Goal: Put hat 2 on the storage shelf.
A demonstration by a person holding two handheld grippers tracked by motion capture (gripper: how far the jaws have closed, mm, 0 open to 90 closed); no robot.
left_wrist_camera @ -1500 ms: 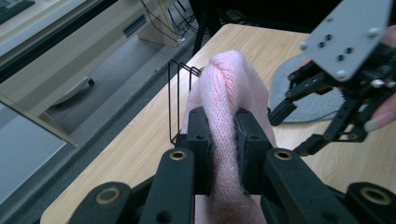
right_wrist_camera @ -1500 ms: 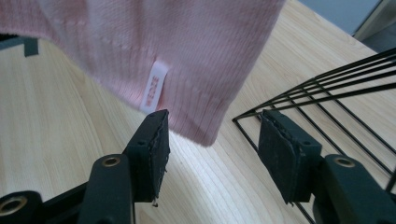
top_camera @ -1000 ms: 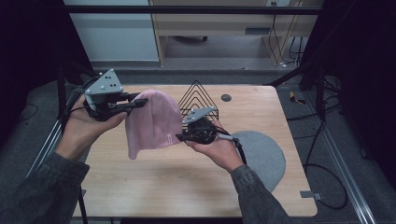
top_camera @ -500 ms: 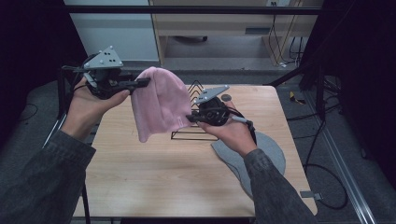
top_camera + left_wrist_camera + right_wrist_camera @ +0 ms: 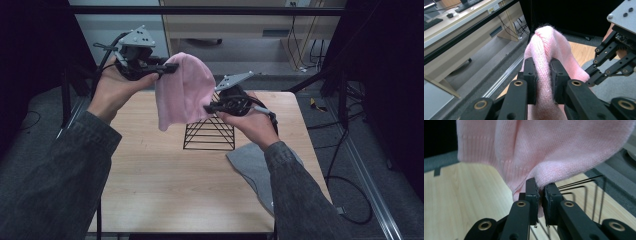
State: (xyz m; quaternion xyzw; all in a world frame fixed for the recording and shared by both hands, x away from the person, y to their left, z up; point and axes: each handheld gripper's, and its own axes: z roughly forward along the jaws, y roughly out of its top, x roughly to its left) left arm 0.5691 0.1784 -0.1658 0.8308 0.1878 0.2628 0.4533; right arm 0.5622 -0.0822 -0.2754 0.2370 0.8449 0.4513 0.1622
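**Pink knit hat held in the air between two grippers, above a wire rack**

At the left of the high view, the left gripper point(image 5: 167, 68) is raised above the table's far left corner, gripped by the person's left hand point(image 5: 116, 86); its jaws are closed on a thick fold of the pink knit hat point(image 5: 179, 90), and in the left gripper view the knit point(image 5: 546, 65) bulges up between the two black pads and spills over their tops; the hat hangs down from that grip, clear of the wooden table point(image 5: 165, 185), with its lower edge loose in the air just left of the black wire rack point(image 5: 210, 131).

Toward the middle, the rack stands on the tabletop as a triangle of stacked wire rungs, partly behind the hat and the right gripper; in the right gripper view a few of its thin wires point(image 5: 584, 188) show past the jaws on the right.

The right gripper point(image 5: 209, 108) sits just above the rack's peak, held by the right hand point(image 5: 252, 125); its jaws are nearly together and pinch a thin edge of the hat's right side, the fabric point(image 5: 544, 150) spreading wide above the pads in the right gripper view.

Farther right, a grey cloth point(image 5: 250, 162) lies flat on the table near its right edge, partly under the person's right sleeve point(image 5: 295, 195); it is apart from the pink hat.
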